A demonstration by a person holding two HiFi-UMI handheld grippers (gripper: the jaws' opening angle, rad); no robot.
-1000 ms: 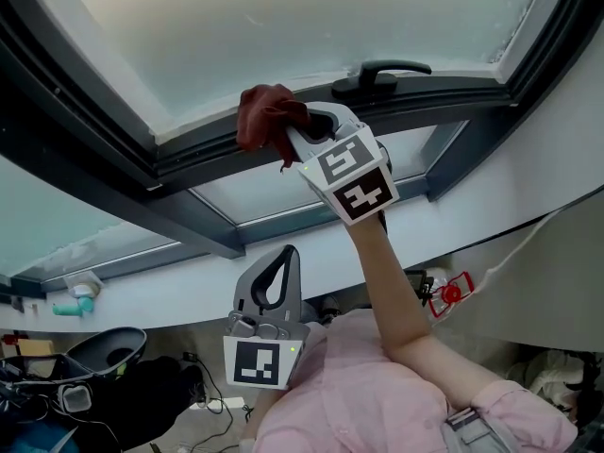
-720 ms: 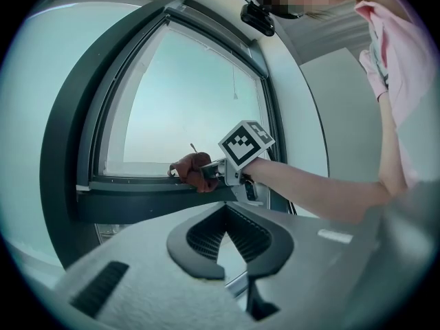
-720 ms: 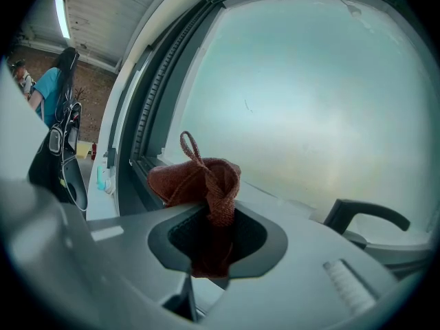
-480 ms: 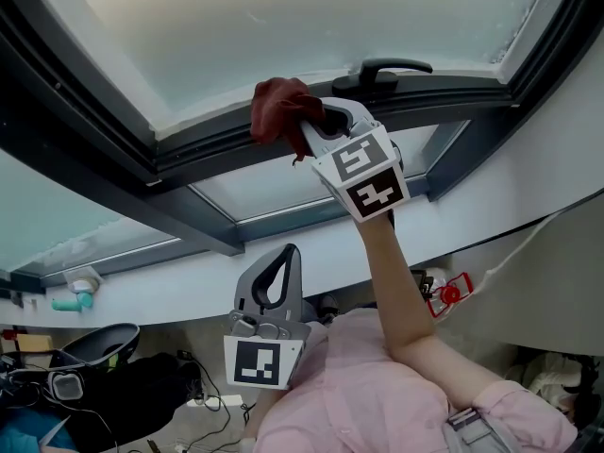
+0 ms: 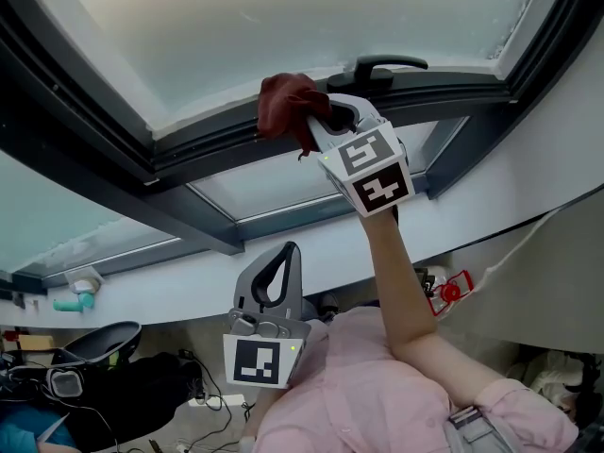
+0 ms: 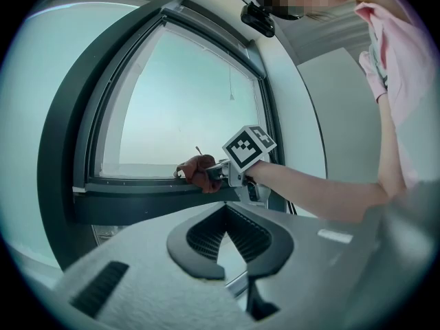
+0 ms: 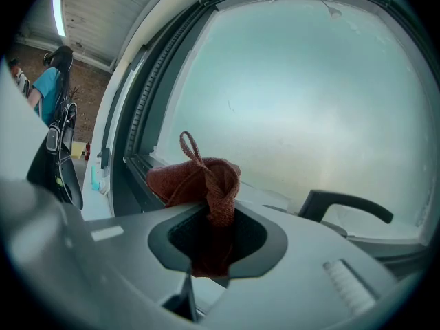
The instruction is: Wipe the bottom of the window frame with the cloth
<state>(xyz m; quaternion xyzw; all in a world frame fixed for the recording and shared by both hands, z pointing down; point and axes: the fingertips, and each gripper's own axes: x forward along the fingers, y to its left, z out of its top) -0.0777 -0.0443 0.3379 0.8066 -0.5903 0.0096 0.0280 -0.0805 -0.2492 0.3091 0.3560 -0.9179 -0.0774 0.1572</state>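
Sliding along the sill, the right gripper (image 5: 321, 121) and its cloth (image 5: 288, 100) now sit closer to the window handle (image 5: 387, 67) than a second ago. Its jaws are clamped on the rust-red cloth, which is bunched up and pressed onto the bottom of the window frame (image 5: 208, 149), just left of the handle, with a loose loop of thread sticking up. Nothing lies between cloth and handle along the dark rail. Well below the handle, the left gripper (image 5: 285, 253) hangs in front of the pink sleeve (image 5: 377, 394), its jaws closed together on nothing. Far down-left of the handle a teal object (image 5: 71, 304) lies on the white ledge, and down-right a red-and-white item (image 5: 451, 293) hangs.
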